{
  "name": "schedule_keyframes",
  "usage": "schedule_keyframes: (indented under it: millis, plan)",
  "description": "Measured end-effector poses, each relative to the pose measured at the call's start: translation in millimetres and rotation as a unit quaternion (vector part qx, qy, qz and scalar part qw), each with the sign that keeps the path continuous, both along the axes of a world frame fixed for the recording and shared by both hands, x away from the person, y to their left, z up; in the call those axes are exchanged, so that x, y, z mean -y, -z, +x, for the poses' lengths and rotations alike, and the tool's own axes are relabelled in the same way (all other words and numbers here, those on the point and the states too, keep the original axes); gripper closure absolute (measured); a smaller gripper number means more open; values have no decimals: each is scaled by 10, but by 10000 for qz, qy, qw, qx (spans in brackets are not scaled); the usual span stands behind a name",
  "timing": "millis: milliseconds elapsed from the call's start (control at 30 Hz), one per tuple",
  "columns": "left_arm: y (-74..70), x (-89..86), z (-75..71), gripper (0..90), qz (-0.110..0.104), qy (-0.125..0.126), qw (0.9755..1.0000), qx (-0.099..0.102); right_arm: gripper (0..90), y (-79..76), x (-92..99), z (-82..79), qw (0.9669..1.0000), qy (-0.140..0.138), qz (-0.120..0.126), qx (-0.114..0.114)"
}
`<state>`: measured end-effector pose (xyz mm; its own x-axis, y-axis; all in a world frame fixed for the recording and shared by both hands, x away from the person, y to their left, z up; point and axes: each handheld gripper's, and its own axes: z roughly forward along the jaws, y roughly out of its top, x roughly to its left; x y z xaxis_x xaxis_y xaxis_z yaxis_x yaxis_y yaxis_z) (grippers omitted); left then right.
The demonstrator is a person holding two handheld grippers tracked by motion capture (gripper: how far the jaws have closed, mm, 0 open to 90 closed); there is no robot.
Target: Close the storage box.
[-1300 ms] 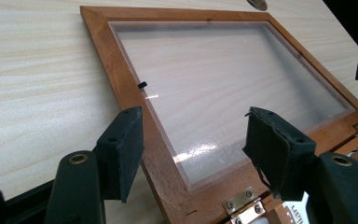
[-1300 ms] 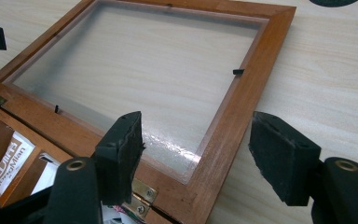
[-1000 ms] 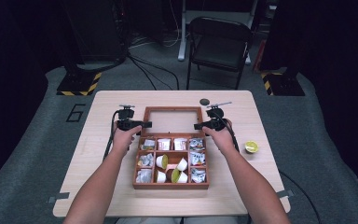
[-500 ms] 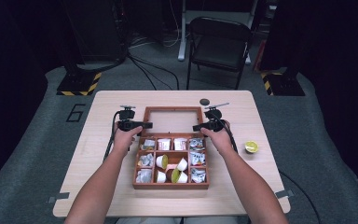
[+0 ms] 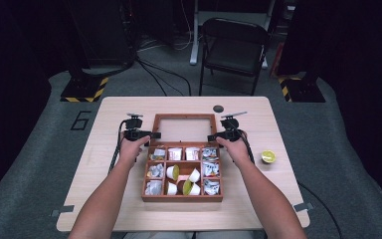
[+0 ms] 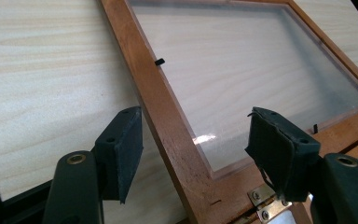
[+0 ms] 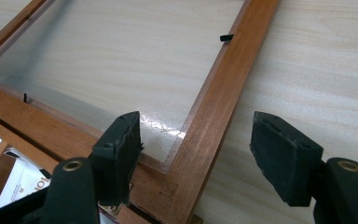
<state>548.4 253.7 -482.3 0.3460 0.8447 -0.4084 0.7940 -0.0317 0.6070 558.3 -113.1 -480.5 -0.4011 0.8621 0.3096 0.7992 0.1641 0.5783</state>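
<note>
A wooden box [image 5: 183, 198] with several compartments sits at the table's middle. Its glass-paned lid [image 5: 184, 118] lies open and flat on the table behind it. My left gripper [image 5: 153, 134] is at the lid's left rail and my right gripper [image 5: 212, 136] at its right rail. In the left gripper view the left gripper [image 6: 198, 149] is open, its jaws straddling the lid's wooden rail [image 6: 163, 112] near a brass hinge [image 6: 261, 201]. In the right gripper view the right gripper [image 7: 196, 154] is open astride the other rail [image 7: 216, 112], beside the clear pane [image 7: 130, 60].
The compartments hold paper packets [image 5: 210, 169] and small white cups [image 5: 194, 175]. A yellow-green cup [image 5: 268, 157] stands on the table at the right, and a small dark disc [image 5: 218, 108] lies near the far edge. A folding chair [image 5: 234, 45] stands behind the table.
</note>
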Motion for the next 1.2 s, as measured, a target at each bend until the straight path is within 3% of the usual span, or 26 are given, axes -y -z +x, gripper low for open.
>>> schedule_keyframes:
  millis: [433,733,1200]
  plan:
    - [61,29,7,350,-127,-18,9999,-76,323,24,-34,8,9999,-37,145,-79]
    - [108,36,10,346,-91,1,9999,-124,307,39,-49,30,9995,-44,241,-177]
    - [167,29,45,337,-362,-45,9991,-199,280,93,-46,81,9977,-9,536,-405]
